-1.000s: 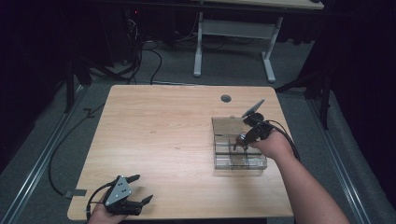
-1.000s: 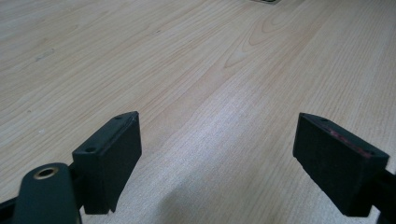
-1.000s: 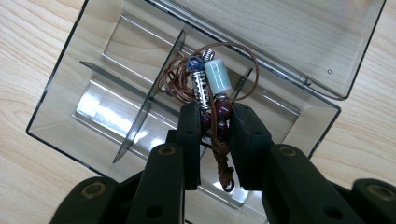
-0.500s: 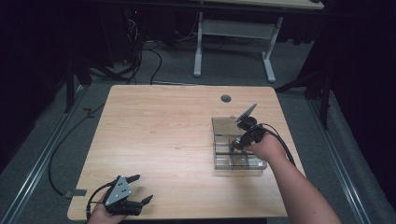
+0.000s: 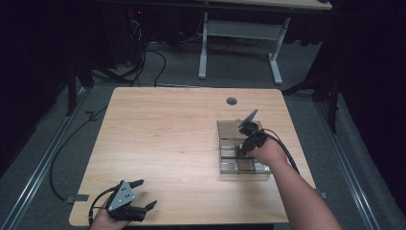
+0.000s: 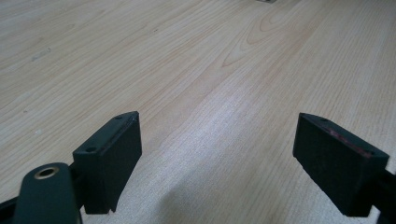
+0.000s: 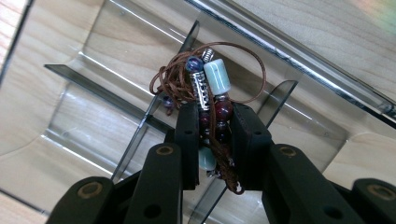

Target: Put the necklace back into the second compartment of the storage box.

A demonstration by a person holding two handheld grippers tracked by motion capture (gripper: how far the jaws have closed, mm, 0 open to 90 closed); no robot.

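Note:
My right gripper (image 7: 214,122) is shut on a beaded bracelet (image 7: 208,80) of brown cord with pale green, dark red and silver beads. It hangs just above the dividers of a clear plastic organizer box (image 7: 93,98). In the high view the right gripper (image 5: 243,146) reaches into the clear box (image 5: 227,165) at the table's right side. My left gripper (image 5: 142,194) rests at the table's front left edge. In the left gripper view its jaws stand wide apart over bare wood, left gripper (image 6: 217,154) open, nothing between them.
The wooden table (image 5: 167,129) has a round cable hole (image 5: 231,101) near its back edge. A cable (image 5: 285,148) trails from the right gripper over the forearm. Behind the table stands a white desk frame (image 5: 239,43) on grey floor.
The right gripper has moved a little toward the near side and lower into the clear box with the bracelet. The left gripper has stayed put.

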